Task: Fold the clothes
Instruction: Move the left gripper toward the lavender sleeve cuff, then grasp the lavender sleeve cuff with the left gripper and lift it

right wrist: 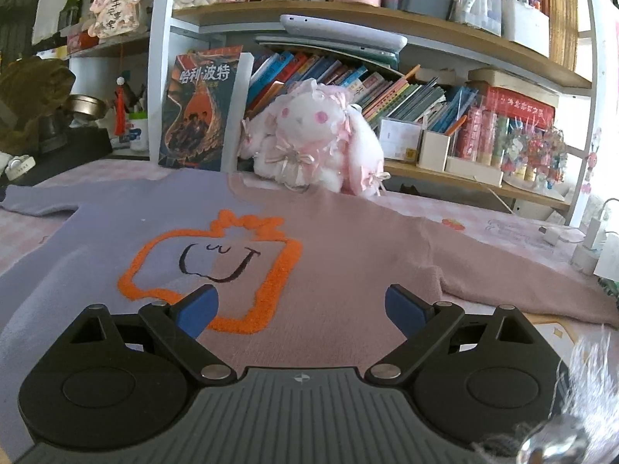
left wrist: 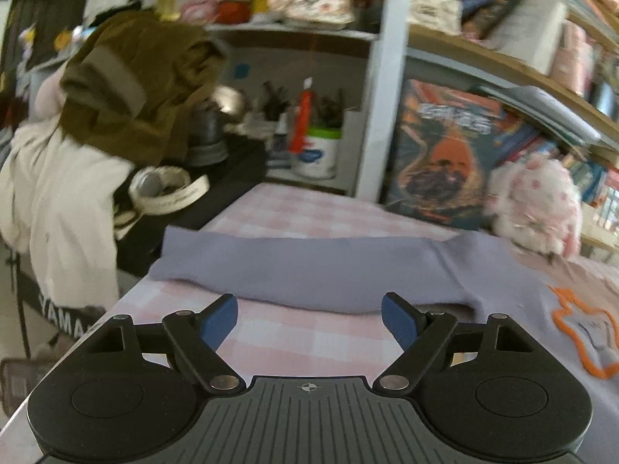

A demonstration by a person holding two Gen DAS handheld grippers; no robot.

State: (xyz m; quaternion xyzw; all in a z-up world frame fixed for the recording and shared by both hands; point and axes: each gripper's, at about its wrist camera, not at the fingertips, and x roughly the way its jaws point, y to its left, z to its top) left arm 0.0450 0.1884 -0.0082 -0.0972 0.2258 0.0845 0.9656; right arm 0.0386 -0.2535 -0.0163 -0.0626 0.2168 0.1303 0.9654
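Left gripper (left wrist: 309, 319): jaws spread wide, nothing between the blue pads (left wrist: 220, 323), hanging just over the checked cloth near the purple sleeve.
Right gripper (right wrist: 300, 311): jaws wide apart too, empty, poised low over the chest of the sweater; its left pad (right wrist: 197, 309) sits in front of the orange patch.
Sweater (right wrist: 348, 270): lying flat, front up, spread across the bed; left half purple, right half dusty pink.
Purple sleeve (left wrist: 309, 266): stretched out to the left across the cloth, just beyond the left gripper's fingertips.
Pink sleeve (right wrist: 503, 282): running off to the right, towards the near right edge.
Orange patch (right wrist: 216, 266): an outlined shape with a drawn smile, in the middle of the chest.
Checked cloth (left wrist: 309, 344): pink and white, under the sweater.
Plush rabbit (right wrist: 317, 143): white and pink with bows, sitting at the far edge, touching the sweater's collar area.
Book (right wrist: 201, 108): standing upright just left of the rabbit, against the shelf.
Bookshelf (right wrist: 387, 23): far side, packed with books, boxes and pens.
Brown garment (left wrist: 143, 85): heaped up at far left, above a white garment (left wrist: 65, 201).
Headphones (left wrist: 166, 189): white, on a dark surface left of the bed.
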